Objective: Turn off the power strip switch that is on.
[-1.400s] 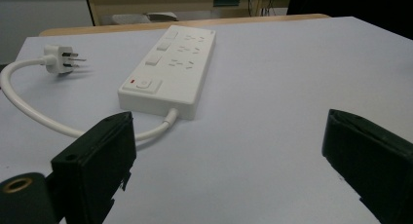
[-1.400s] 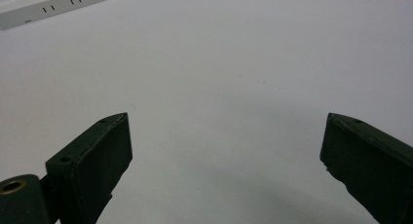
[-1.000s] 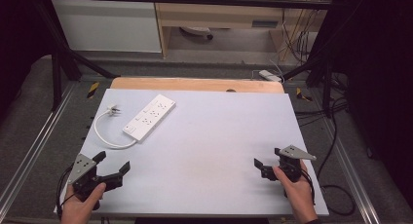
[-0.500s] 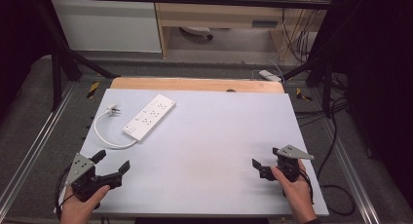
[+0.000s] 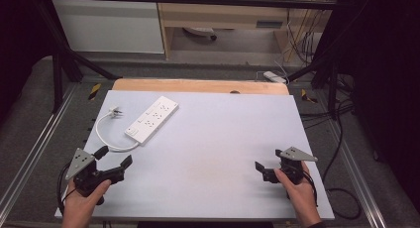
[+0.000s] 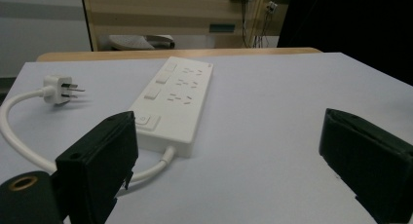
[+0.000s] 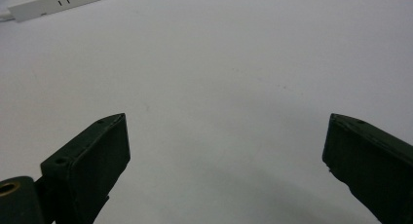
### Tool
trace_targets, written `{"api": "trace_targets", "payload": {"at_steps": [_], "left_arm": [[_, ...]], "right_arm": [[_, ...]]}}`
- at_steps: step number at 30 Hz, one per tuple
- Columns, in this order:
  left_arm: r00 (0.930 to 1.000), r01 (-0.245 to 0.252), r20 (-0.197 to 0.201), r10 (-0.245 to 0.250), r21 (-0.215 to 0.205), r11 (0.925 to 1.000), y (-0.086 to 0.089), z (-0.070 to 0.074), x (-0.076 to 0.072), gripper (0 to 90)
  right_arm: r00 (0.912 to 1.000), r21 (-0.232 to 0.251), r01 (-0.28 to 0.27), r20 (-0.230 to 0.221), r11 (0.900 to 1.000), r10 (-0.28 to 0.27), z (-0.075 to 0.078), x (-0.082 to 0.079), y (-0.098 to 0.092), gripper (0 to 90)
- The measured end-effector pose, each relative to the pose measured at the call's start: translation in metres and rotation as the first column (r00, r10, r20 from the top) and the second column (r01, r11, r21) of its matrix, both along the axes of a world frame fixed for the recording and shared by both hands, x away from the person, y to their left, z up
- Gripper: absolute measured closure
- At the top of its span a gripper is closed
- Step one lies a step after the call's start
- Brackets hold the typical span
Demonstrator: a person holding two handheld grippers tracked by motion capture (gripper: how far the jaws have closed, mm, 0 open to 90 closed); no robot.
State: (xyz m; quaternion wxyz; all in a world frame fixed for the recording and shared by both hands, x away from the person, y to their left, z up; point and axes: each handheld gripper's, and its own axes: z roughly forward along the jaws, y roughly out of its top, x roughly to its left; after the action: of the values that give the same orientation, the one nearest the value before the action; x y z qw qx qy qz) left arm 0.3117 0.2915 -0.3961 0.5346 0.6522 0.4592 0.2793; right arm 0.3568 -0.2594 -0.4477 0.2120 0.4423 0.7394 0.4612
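**A:** What is on the bench (image 5: 213,139)?

**B:** A white power strip (image 5: 151,120). It lies flat at about ten o'clock from the middle of the bench, and it slants toward the far side.

**A:** Does it have a cord?

**B:** Yes, a short white cord (image 5: 106,139). It comes out of the near end of the strip and bends round in a loop to a white plug (image 5: 115,111). The plug lies on the bench just beside the strip, at its nine o'clock side. Its metal pins point at the strip.

**A:** Where is the left gripper (image 5: 113,161)?

**B:** At about eight o'clock, near the bench's front corner. A hand (image 5: 84,203) holds it from below. Its two black jaws stand wide apart with nothing between them. It points toward one o'clock, and the cord loop is near its tips but not touching.

**A:** And from the left gripper's own view?

**B:** The power strip (image 6: 174,102) sits right ahead, between the two jaws, with the plug (image 6: 57,89) off to the side.

**A:** What about the right gripper (image 5: 267,163)?

**B:** It is at about four o'clock, held by the other hand (image 5: 299,196). Its jaws are wide too and hold nothing. It is well apart from the strip, over bare bench
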Motion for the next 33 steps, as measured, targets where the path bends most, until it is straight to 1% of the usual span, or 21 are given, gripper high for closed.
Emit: {"api": "trace_targets", "payload": {"at_steps": [4, 6, 9, 11, 14, 24, 31, 33], "left_arm": [[1.0000, 0.005, 0.003, -0.006, 0.005, 1.0000, -0.004, 0.008, 0.009, 6.9], [1.0000, 0.001, 0.005, -0.001, 0.011, 0.9999, -0.006, 0.013, 0.014, 6.9], [0.9998, -0.012, 0.019, 0.012, 0.029, 0.9995, -0.009, 0.019, 0.023, 6.8], [0.9998, -0.011, 0.015, 0.011, 0.016, 0.9998, -0.011, 0.021, 0.028, 6.8], [0.9999, -0.002, 0.010, 0.002, 0.013, 0.9999, -0.013, 0.026, 0.035, 6.5], [0.9995, 0.026, 0.018, -0.026, 0.016, 0.9995, -0.024, 0.038, 0.043, 6.1], [0.9991, 0.036, 0.022, -0.036, 0.007, 0.9993, -0.031, 0.043, 0.051, 6.3], [0.9993, 0.035, 0.015, -0.035, 0.005, 0.9994, -0.034, 0.043, 0.055, 7.3]], "right_arm": [[1.0000, 0.002, -0.009, 0.001, 1.000, 0.009, 0.001, 0.001, 0.001, 3.8], [0.9999, 0.007, -0.010, 0.003, 1.000, 0.010, 0.001, 0.000, 0.001, 3.7], [0.9999, 0.016, -0.012, 0.006, 1.000, 0.012, 0.003, 0.000, 0.001, 3.7], [0.9998, 0.019, -0.016, 0.011, 1.000, 0.016, 0.004, 0.000, 0.001, 3.7], [0.9996, 0.024, -0.026, 0.011, 0.999, 0.026, 0.004, 0.000, 0.002, 3.6], [0.9994, 0.025, -0.031, 0.018, 0.999, 0.031, 0.006, -0.001, 0.002, 3.6], [0.9993, 0.029, -0.036, 0.011, 0.999, 0.036, 0.006, -0.002, 0.002, 3.5], [0.9994, 0.031, -0.035, 0.009, 0.999, 0.034, 0.005, -0.001, 0.003, 3.5]]}}
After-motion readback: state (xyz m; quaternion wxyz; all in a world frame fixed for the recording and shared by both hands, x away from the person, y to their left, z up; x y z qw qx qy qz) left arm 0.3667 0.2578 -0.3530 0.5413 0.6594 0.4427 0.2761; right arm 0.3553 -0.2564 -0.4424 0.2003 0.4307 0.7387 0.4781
